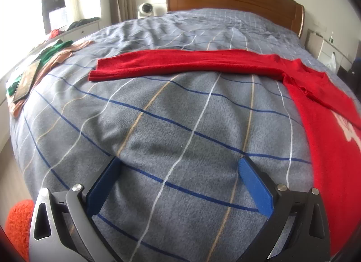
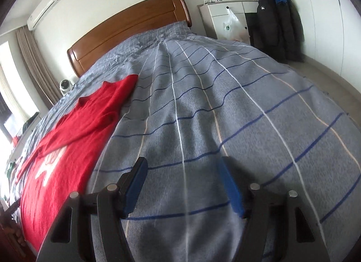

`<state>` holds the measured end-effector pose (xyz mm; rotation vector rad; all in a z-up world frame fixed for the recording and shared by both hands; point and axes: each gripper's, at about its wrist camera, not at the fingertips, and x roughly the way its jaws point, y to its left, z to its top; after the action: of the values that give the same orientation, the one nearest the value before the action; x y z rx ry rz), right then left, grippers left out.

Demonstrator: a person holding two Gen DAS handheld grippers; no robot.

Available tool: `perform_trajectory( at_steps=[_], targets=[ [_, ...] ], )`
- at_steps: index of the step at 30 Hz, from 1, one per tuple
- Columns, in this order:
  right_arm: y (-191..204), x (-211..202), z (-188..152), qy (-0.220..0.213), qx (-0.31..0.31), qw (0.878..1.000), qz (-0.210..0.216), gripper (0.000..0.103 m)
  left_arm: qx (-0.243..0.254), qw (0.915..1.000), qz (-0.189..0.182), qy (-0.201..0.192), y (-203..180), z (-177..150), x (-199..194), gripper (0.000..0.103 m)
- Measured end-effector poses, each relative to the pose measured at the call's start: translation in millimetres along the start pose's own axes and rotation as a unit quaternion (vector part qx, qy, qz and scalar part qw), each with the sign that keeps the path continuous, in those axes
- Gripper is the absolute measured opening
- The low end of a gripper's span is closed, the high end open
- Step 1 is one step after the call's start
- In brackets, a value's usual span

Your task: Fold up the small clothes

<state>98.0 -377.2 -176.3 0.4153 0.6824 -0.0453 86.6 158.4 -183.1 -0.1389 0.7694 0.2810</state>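
Both grippers over bare quilt, neither touching the garment. Left gripper (image 1: 178, 160): jaws wide apart, nothing between them but quilt. Right gripper (image 2: 182, 162): jaws apart as well, empty.

Red sweater (image 1: 327, 126) laid flat on the bed (image 1: 158, 115), front panel up, white motif partly visible. From the left wrist view: body at 3 o'clock, one sleeve (image 1: 180, 64) stretched straight across toward 11 o'clock, cuff at its far end. From the right wrist view: body at 8 o'clock, running up to 10 o'clock. Second sleeve not clearly made out.

Risks, as judgement:
- Soft plush quilt under a thin knit: a low pinch likely to catch quilt together with sweater, dragging bedding into the fold.
- Knit looks limp and stretchy; lifting the sleeve by the cuff alone likely to let the middle sag and land crooked or bunched near the shoulder, where small wrinkles already show.
- Pulling one side without anchoring the other likely to slide the whole body across the quilt, skewing the fold line.
- Phone (image 1: 26, 81) and green and peach clothes (image 1: 56, 49) at 9–10 o'clock in the left view, near the bed edge but well apart from the cuff; a wide sweep with the sleeve could reach them.

Appearance: bright red, fine ribbed cuff, hem edge near the bed's foot.
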Motion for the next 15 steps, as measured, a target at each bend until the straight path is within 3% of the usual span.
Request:
perform_trajectory(
  at_steps=[15],
  targets=[
    [2.2,3.9,-4.2,0.004,-0.008,1.000,-0.003,0.071,0.005,0.9989,-0.022,0.041,5.4,8.3,-3.0,0.102]
  ],
)
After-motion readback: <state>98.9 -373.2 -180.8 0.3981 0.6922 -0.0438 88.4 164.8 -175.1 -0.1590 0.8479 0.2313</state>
